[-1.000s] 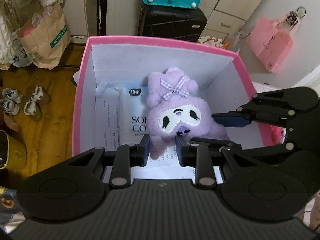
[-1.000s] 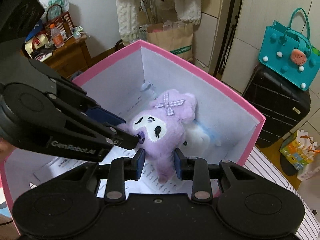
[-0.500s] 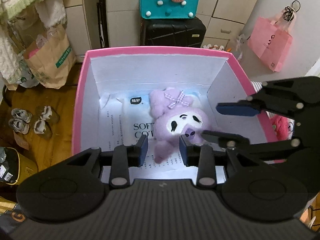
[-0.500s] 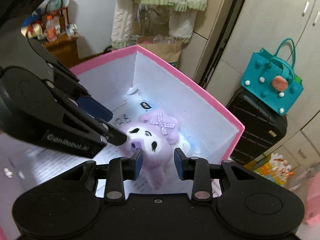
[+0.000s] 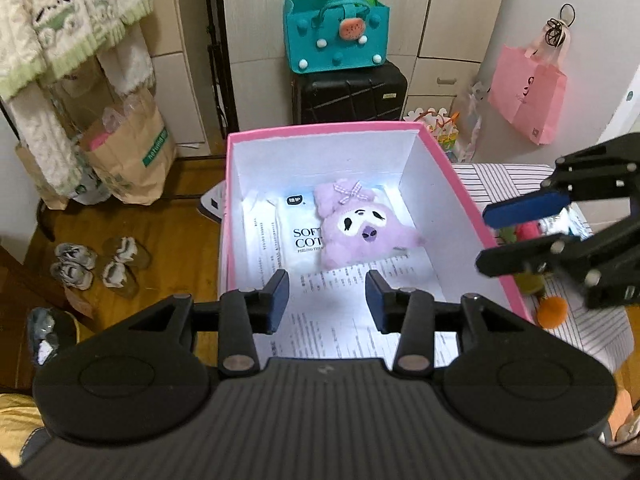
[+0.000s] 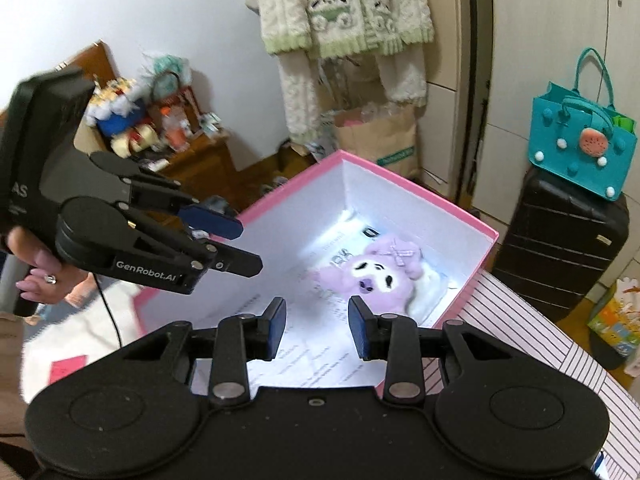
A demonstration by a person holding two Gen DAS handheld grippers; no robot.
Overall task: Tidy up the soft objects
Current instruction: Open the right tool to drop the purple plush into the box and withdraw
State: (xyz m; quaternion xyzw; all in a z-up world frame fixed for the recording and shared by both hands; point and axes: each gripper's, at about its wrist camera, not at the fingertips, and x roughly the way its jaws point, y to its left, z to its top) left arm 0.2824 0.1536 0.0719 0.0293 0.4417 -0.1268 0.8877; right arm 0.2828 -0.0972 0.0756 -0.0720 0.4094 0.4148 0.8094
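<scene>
A purple plush toy (image 5: pixel 358 230) with a white face and a checked bow lies inside the pink box (image 5: pixel 460 184), on white tissue packs (image 5: pixel 296 232) and printed paper. It also shows in the right wrist view (image 6: pixel 376 276), in the same box (image 6: pixel 416 188). My left gripper (image 5: pixel 326 300) is open and empty above the box's near edge. My right gripper (image 6: pixel 316 322) is open and empty, held above the box. The right gripper also shows at the right of the left wrist view (image 5: pixel 520 232), outside the box wall.
A black suitcase (image 5: pixel 348 92) with a teal bag (image 5: pixel 336 32) on it stands behind the box. A brown paper bag (image 5: pixel 128 152) and slippers (image 5: pixel 96 264) are on the wooden floor to the left. A striped cloth (image 5: pixel 520 184) with small toys lies to the right.
Both grippers have let go of the purple plush and drawn back and up out of the box. The plush now rests on the box floor.
</scene>
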